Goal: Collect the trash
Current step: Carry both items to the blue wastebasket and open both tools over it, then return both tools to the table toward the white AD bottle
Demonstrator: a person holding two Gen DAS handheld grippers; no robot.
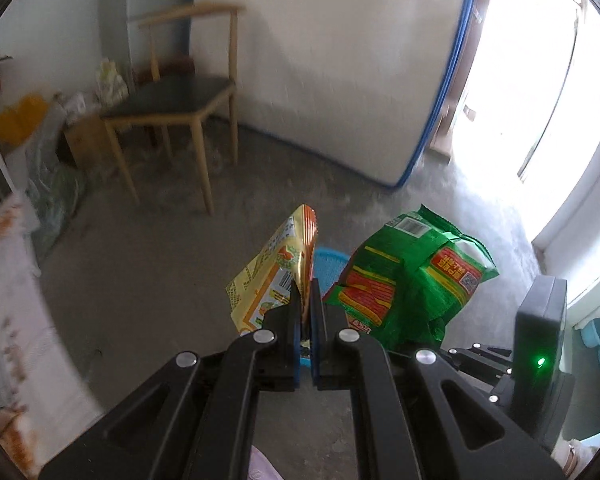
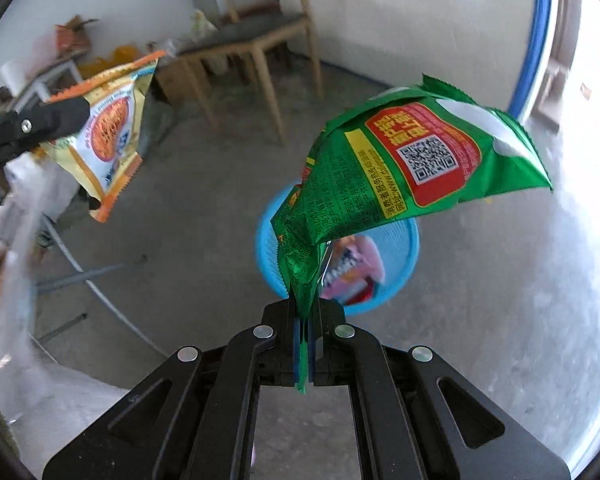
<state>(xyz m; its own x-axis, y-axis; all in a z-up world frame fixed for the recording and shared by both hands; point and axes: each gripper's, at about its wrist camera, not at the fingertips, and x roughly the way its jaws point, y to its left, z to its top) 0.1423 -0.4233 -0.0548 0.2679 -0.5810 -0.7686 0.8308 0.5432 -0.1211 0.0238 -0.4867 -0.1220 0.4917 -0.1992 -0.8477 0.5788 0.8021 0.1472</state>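
My left gripper is shut on a yellow and orange snack wrapper and holds it up in the air; the wrapper also shows in the right wrist view, at the left. My right gripper is shut on a green snack wrapper, which also shows in the left wrist view, to the right of the yellow one. A blue plastic bin stands on the floor below the green wrapper, with pink and red trash inside. In the left wrist view only a sliver of the bin shows between the wrappers.
A wooden chair with a dark seat stands by the back wall. A white mattress with blue edging leans on the wall. Bags and boxes sit at the left. A bright doorway is at the right. The floor is bare concrete.
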